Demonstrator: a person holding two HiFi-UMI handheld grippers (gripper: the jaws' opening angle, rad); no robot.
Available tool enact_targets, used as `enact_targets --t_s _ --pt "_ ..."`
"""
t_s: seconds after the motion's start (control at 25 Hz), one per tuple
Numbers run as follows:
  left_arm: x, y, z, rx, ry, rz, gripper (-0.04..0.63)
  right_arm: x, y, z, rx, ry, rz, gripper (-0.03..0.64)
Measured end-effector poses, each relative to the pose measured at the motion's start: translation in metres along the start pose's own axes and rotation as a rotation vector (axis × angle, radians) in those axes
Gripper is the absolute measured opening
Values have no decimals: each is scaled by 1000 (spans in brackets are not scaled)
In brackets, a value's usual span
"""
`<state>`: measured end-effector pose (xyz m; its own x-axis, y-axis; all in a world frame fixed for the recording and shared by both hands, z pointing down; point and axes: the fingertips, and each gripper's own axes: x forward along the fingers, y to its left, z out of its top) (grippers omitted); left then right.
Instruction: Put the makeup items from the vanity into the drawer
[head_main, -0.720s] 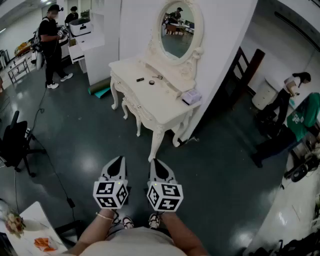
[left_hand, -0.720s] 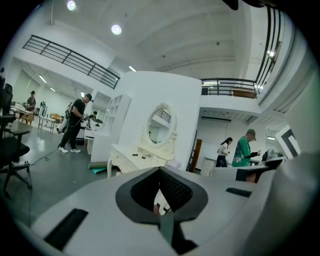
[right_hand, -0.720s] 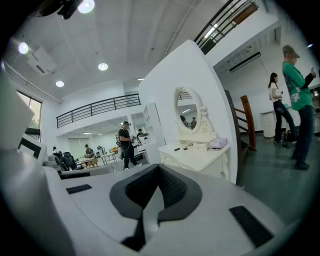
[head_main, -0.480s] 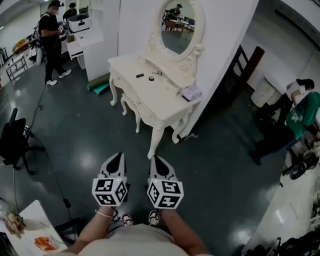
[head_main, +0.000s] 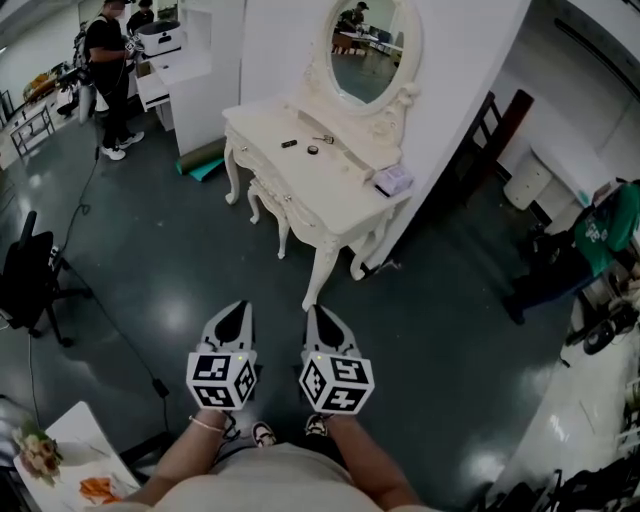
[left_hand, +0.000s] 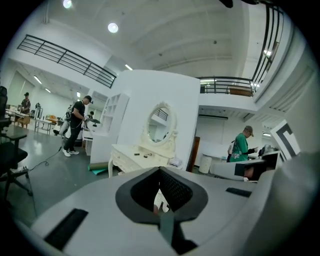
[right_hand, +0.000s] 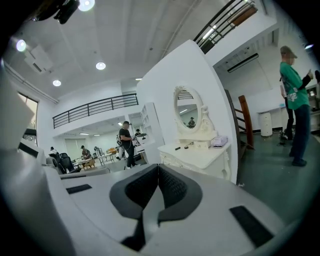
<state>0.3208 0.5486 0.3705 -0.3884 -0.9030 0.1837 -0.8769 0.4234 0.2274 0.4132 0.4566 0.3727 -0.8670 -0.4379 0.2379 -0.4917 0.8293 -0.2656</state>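
A cream vanity (head_main: 300, 185) with an oval mirror (head_main: 368, 55) stands against a white wall, some way ahead of me. On its top lie small dark makeup items (head_main: 289, 144) and a round one (head_main: 313, 150), plus a pale box (head_main: 392, 180) at the right end. The vanity (left_hand: 142, 157) also shows in the left gripper view, and the vanity (right_hand: 200, 152) in the right gripper view. My left gripper (head_main: 233, 318) and right gripper (head_main: 320, 322) hang side by side above the dark floor, both shut and empty, short of the vanity's front leg.
A black office chair (head_main: 30, 285) with a trailing cable stands to the left. People stand at back left (head_main: 108, 60) and at right (head_main: 600, 240). A white table corner (head_main: 60, 450) lies at lower left. White drawers (head_main: 165, 85) stand beyond the vanity.
The view has shifted slightly: the vanity sits a little further right and lower in the head view. Both grippers stay shut, side by side.
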Motion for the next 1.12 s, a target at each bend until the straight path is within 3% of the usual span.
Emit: enact_targets --t_s 0.56,1.12 --pt "35 57 -4 -9 39 21 2 61 6 -9 0 45 -25 18" --pt "162 94 34 28 39 84 2 194 -47 36 47 56 -1 18"
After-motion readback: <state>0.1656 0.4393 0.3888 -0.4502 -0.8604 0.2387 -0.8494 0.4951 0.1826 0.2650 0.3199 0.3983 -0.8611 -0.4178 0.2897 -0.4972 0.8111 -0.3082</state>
